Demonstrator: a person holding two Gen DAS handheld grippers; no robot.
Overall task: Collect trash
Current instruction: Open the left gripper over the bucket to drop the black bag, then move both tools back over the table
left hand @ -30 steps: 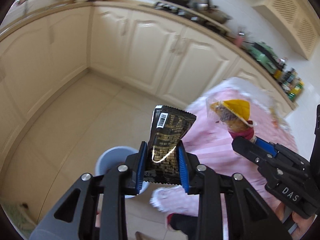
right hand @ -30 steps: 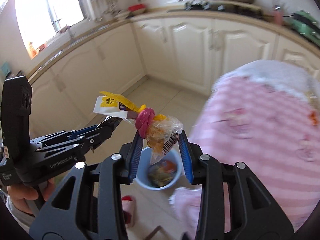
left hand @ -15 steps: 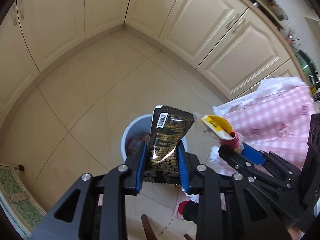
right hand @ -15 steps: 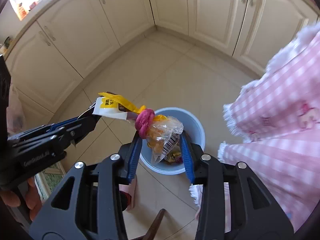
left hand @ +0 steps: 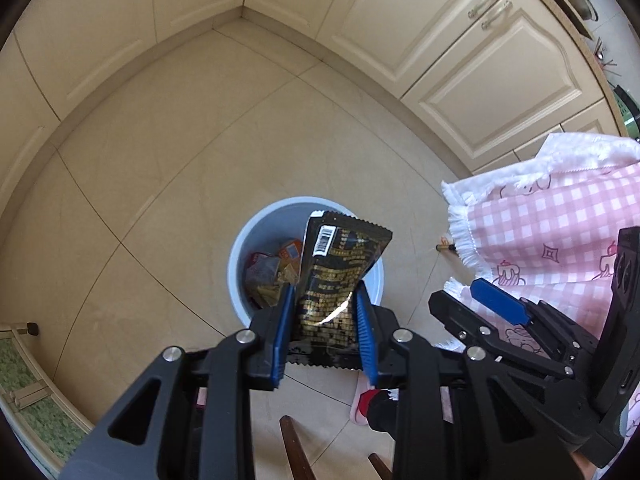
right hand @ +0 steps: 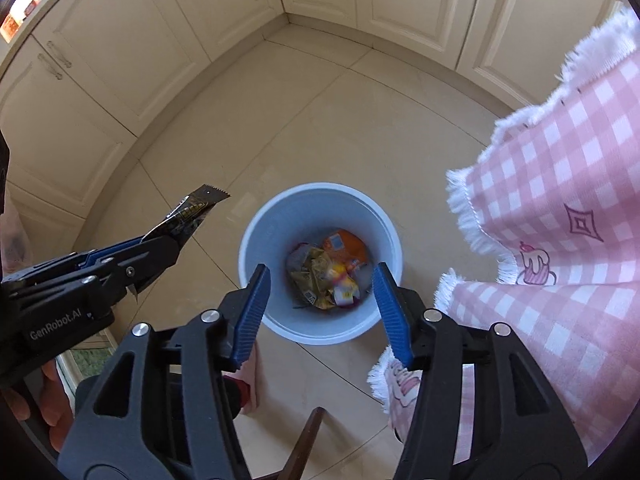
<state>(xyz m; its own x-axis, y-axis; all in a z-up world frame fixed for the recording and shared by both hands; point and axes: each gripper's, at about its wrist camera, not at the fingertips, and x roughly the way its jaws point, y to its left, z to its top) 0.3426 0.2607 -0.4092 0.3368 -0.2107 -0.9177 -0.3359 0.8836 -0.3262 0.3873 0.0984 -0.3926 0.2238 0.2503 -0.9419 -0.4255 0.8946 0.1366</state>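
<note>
Right wrist view: tiled floor (right hand: 320,120) and cream cabinets (right hand: 100,60) fill the frame, with a pink checked cloth (right hand: 560,208) hanging at the right edge. A blue bin (right hand: 320,216) stands on the floor holding wrappers (right hand: 328,276). The right gripper (right hand: 320,312) hangs over it, jaws wide with nothing between them. In the left wrist view, the left gripper (left hand: 322,332) has its jaws clamped on a black packet (left hand: 336,276) above the bin (left hand: 256,240).

Black-and-gold wrapper (left hand: 338,280), pale blue bin (right hand: 256,240), pink-checked tablecloth (right hand: 560,208)
</note>
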